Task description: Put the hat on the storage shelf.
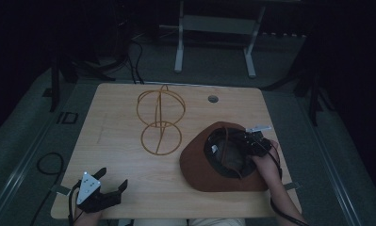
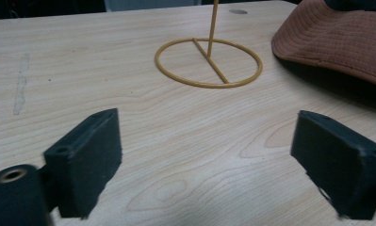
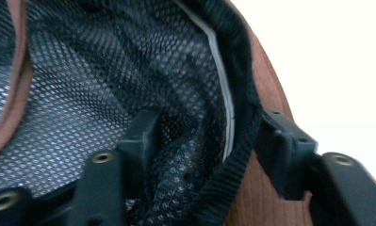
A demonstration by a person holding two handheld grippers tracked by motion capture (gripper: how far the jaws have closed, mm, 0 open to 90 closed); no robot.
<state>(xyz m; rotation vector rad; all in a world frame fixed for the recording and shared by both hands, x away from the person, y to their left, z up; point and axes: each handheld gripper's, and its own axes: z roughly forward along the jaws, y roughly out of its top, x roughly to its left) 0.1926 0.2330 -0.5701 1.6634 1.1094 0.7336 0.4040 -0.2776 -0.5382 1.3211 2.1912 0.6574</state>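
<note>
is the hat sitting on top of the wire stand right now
No, the hat lies upside down on the table beside the wire stand, with the right gripper at its rim.

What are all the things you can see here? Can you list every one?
Hat: one, brown with a black mesh lining, upside down on the right side of the table.
Wire stand: one, yellow, ring base with a rounded cage on top, upright in the middle of the table.
Table: one, light wood, with a small round hole near its far edge.
Metal frame: one, grey, on the floor behind the table.
Cables: a few, black, on the floor to the left.
Left gripper: one, black, open, at the near left corner.
Right gripper: one, black, its fingers either side of the hat's inner band, gripping it.
</note>
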